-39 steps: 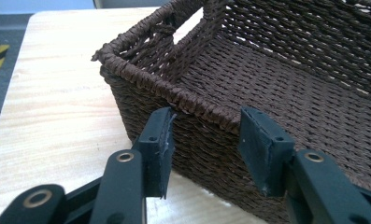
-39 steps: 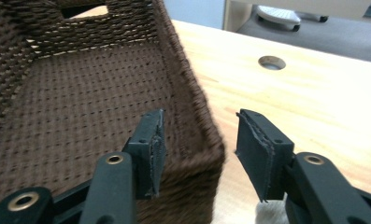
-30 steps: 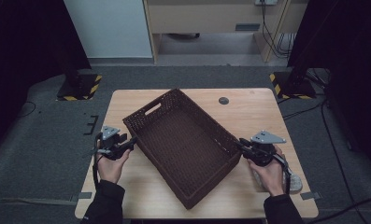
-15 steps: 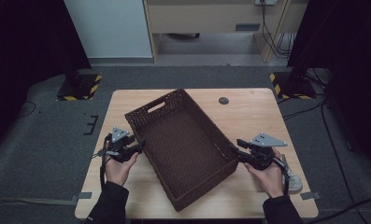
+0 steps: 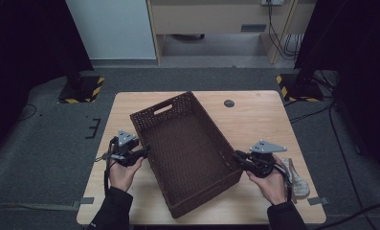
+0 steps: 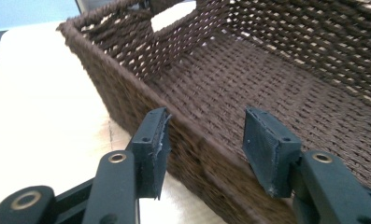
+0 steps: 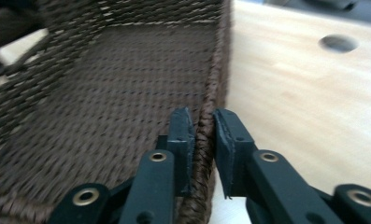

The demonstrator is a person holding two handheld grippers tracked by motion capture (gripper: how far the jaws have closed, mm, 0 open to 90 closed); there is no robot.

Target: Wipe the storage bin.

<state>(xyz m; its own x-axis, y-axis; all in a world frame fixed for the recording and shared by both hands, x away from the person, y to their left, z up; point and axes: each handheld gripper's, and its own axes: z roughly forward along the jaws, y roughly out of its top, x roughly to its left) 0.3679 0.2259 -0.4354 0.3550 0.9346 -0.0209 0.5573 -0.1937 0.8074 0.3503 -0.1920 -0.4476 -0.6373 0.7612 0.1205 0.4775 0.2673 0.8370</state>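
So there's one brown woven basket (image 5: 187, 153) sitting at an angle mid-table, nothing in it. My right gripper (image 5: 241, 159) is clamping its right wall, one pad (image 7: 182, 135) inside and one outside, jaws having just been closing. My left gripper (image 5: 143, 151) is straddling the left wall, jaws apart and just been widening, not pinching. One wooden table (image 5: 254, 115), one dark round spot (image 5: 229, 103) far right, one pale cloth (image 5: 296, 179) lying near right.

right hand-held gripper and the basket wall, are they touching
Touching. The right gripper view shows the right hand-held gripper with one pad on each side of the woven basket wall, both pressed against the rim with no gap.
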